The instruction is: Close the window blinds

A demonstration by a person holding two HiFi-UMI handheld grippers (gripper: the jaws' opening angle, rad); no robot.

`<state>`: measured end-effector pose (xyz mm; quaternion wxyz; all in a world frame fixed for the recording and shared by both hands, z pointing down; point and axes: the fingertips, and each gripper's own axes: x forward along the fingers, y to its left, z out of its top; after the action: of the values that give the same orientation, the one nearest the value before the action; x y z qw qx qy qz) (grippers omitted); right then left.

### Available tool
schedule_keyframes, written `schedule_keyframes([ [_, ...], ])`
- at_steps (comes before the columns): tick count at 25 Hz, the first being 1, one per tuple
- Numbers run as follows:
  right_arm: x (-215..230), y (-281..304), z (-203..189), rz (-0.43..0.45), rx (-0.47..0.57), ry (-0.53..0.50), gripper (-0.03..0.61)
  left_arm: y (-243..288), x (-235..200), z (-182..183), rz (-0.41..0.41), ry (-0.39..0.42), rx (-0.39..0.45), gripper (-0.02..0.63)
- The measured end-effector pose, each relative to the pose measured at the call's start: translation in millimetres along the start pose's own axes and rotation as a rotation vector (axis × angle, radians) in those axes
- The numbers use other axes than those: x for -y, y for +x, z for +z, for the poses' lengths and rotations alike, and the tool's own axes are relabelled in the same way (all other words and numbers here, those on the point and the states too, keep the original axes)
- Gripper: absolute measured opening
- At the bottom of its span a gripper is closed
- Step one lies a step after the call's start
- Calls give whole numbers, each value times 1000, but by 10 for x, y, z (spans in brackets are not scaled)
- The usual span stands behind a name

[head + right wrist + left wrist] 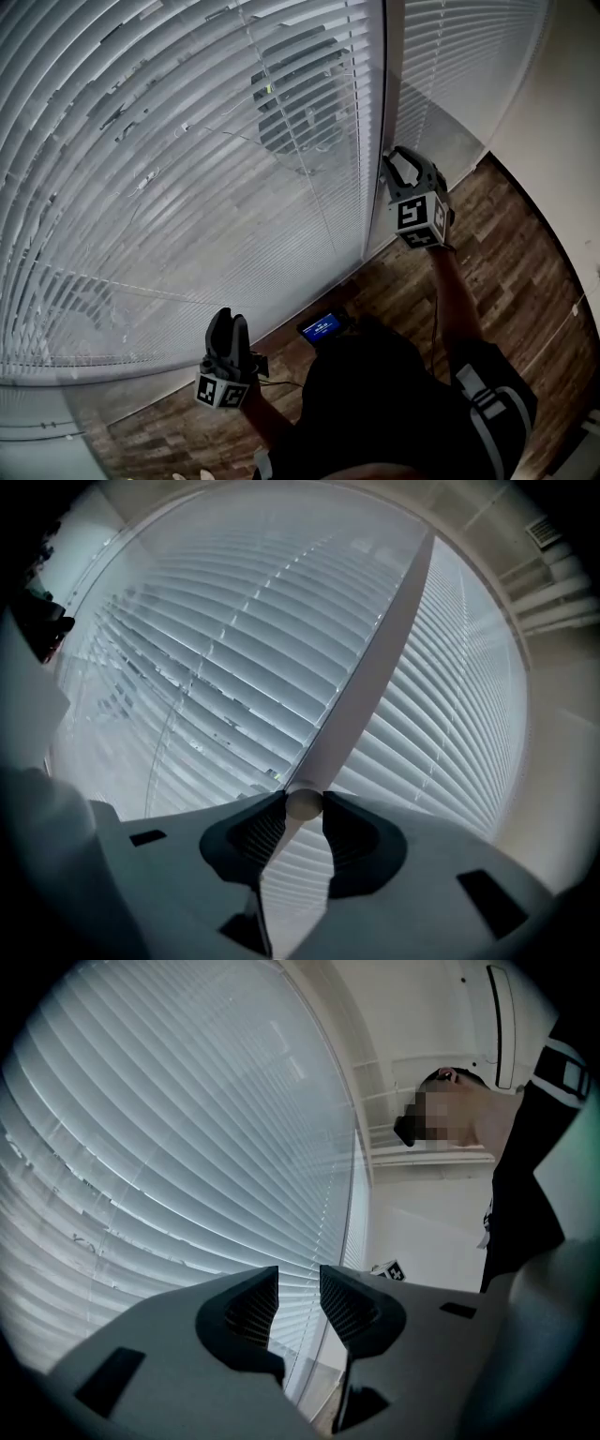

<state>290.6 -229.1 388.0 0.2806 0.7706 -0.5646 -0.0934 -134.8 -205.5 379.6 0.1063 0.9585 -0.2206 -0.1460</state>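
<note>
My right claw (302, 804) pinches the tilt wand's (370, 677) lower end, just in front of the blinds (159, 187), so rolling it can turn the slats shut. My left claw (298, 1302) hangs spread and empty, low beside the blinds.

Right claw (303, 803) raised, clamped; left claw (299, 1288) low, parted.

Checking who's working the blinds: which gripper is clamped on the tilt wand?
The right gripper, the higher one in the head view: its jaws pinch the rounded end of the wand. The left gripper, held lower, has open jaws with nothing between them.
</note>
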Motion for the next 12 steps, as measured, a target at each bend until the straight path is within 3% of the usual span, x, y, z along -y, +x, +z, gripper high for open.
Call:
schedule_keyframes([
  [3,-31,12,-31,35,-12,112,129,-22,-26,-24,1,7,-9,135],
  [10,4,55,-134,212,19,654,129,13,-2,-62,-7,-2,-10,135],
  [12,13,66,-138,265,38,763,129,26,4,-73,-6,-4,-17,135],
])
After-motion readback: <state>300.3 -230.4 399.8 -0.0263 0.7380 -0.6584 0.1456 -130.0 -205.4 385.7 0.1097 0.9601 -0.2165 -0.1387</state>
